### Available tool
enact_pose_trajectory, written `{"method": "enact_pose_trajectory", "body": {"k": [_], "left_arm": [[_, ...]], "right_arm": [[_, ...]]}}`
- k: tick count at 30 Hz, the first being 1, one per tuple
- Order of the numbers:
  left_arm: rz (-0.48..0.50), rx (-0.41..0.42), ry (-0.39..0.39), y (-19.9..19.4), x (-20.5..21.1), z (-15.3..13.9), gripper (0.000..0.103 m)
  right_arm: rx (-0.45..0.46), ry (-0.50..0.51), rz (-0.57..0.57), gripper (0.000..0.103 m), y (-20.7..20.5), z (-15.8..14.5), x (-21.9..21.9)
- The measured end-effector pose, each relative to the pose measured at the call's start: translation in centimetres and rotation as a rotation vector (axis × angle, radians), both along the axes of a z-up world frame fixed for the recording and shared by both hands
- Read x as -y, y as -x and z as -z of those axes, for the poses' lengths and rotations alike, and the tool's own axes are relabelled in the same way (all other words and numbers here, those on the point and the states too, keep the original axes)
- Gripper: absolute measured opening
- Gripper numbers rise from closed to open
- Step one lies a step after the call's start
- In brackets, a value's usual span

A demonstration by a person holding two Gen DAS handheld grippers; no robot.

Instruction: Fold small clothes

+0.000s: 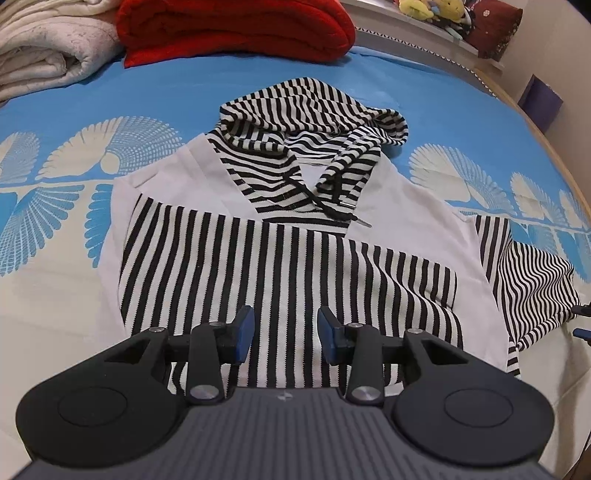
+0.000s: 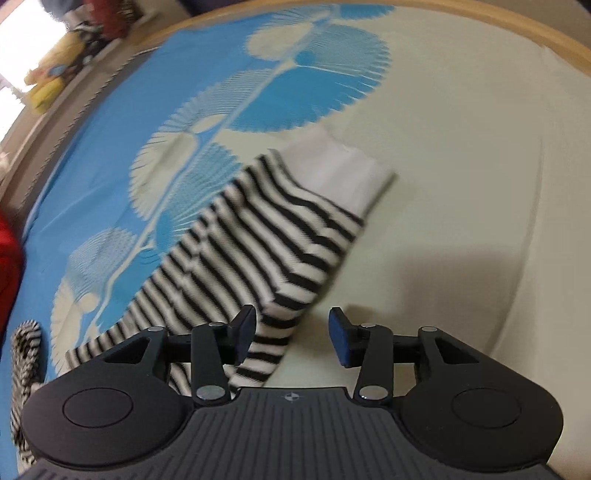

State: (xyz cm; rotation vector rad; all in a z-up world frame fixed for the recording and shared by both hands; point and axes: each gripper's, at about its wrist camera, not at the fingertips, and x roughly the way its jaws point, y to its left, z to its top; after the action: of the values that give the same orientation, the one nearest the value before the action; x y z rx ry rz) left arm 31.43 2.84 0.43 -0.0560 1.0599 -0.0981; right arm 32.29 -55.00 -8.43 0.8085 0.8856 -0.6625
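Hoodie (image 1: 288, 258) flat on bed (image 1: 55, 332), one sleeve (image 2: 258, 236) out at 3 o'clock; left gripper (image 1: 286, 332) and right gripper (image 2: 291, 332) both wide open, empty; sleeve may slip if pinched shallow

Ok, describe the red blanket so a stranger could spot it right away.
Start at the blue patterned bedsheet and look to its far end. The red blanket lies folded there beside a white quilt; it is the only solid red thing.

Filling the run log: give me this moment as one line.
task: fold small clothes | left gripper: open over striped hoodie front | right gripper: open above right sleeve | hoodie flat on bedsheet | nothing grasped
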Motion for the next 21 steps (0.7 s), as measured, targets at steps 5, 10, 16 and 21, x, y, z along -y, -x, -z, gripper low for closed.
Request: {"method": "enact_pose_trajectory", "body": {"k": [5,10,16,21], "left_arm": [[-0.002,-0.004,-0.001,-0.2,0.3,0.2,0.042],[-0.006,-0.006,-0.003,-0.3,0.2,0.2,0.042],[-0.012,0.000,0.000,-0.3,-0.7,-0.1,0.042],[-0.034,0.012,0.015,-0.1,-2.0,-0.8,0.042]], "right_arm": [[0.013,-0.068,0.054,0.047,0.1,1.5,0.9],[0.035,-0.067,0.082,0.047,-0.4,1.9,1.4],[0.067,-0.006,0.095,0.007,-1.3,1.4,0.9],[0.144,0.217,0.023,0.004,-2.7,-3.6,-3.5]]}}
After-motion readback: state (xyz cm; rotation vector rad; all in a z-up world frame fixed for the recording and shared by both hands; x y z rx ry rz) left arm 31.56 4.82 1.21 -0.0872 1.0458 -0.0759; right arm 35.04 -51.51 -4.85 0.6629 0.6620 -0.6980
